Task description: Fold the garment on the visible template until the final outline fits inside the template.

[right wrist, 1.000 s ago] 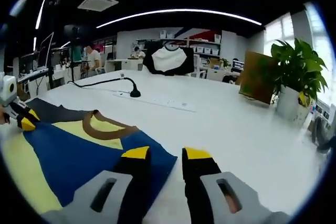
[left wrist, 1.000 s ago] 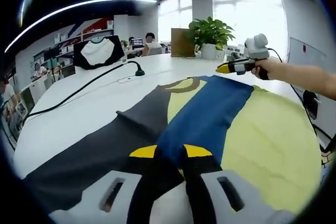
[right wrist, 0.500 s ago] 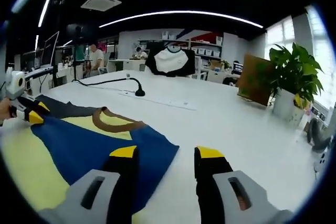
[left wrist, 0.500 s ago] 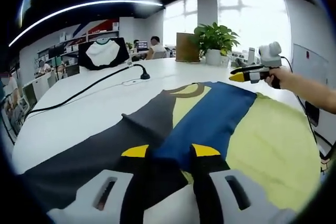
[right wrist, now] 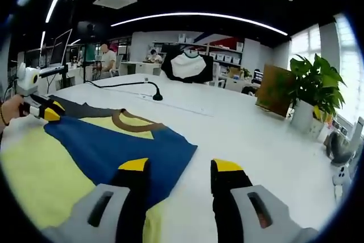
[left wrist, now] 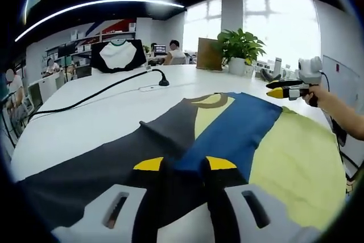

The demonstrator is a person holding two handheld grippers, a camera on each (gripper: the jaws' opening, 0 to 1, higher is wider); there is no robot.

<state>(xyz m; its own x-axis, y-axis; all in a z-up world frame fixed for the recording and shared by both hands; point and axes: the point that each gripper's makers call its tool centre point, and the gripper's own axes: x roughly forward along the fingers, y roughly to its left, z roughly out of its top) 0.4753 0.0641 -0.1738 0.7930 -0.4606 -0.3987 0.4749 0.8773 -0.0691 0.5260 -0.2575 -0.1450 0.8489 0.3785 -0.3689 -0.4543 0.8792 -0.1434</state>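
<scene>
Now garment (left wrist: 227, 135) between left tongs (left wrist: 185, 164).

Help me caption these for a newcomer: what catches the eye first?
The garment, yellow with a broad blue panel folded across it and a dark sleeve to its left, spreads over the white table in the left gripper view. The right gripper hangs open above the blue panel's corner, while a potted plant stands at the table's far right.

Potted plant (right wrist: 317, 92), black cable (left wrist: 85, 96), brown box (right wrist: 272, 88), seated person (left wrist: 173, 51) behind.
</scene>
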